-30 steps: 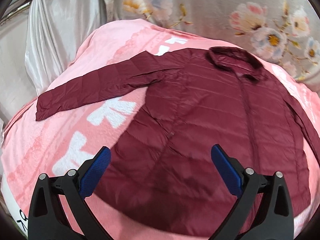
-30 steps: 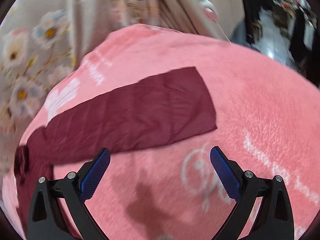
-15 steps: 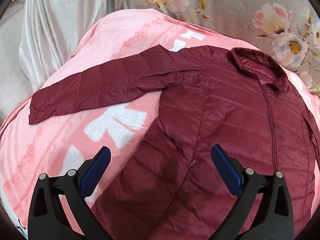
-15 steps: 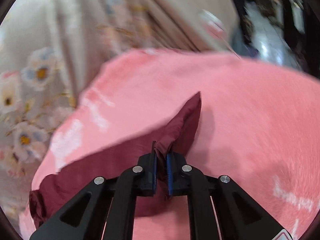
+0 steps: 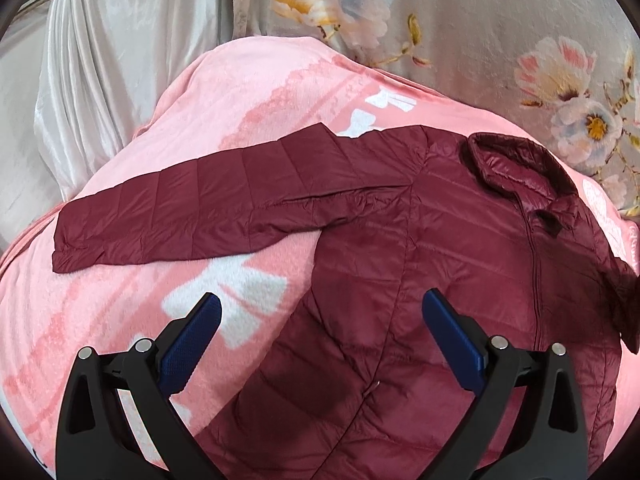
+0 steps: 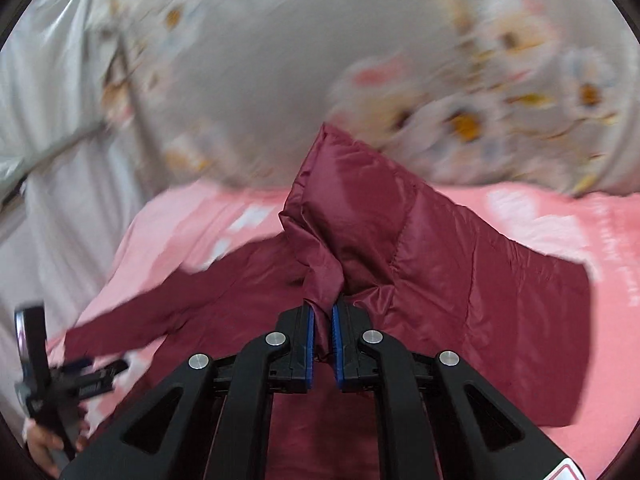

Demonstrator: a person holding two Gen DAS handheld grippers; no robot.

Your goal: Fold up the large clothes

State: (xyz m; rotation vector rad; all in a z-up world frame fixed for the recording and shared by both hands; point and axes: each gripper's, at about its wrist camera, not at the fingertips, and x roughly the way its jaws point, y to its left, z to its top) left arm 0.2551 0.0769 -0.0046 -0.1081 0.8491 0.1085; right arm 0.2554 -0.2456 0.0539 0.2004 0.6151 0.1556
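A maroon quilted jacket (image 5: 440,280) lies front up on a pink blanket (image 5: 100,320), collar at the far right. Its left sleeve (image 5: 200,208) stretches out flat to the left. My left gripper (image 5: 320,332) is open and empty, hovering over the jacket's left side near the armpit. My right gripper (image 6: 322,320) is shut on the cuff end of the right sleeve (image 6: 400,248) and holds it lifted above the jacket body (image 6: 240,300). The left gripper also shows in the right wrist view (image 6: 80,376) at the far left.
The pink blanket with white bow prints covers the bed. A floral curtain (image 5: 480,20) hangs behind it, and silvery white fabric (image 5: 100,60) hangs at the left. The bed edge (image 5: 24,400) falls away at the lower left.
My right gripper closed on the right sleeve's end, lifted it and swung it over toward the jacket body. My left gripper moved forward and left over the jacket, still open.
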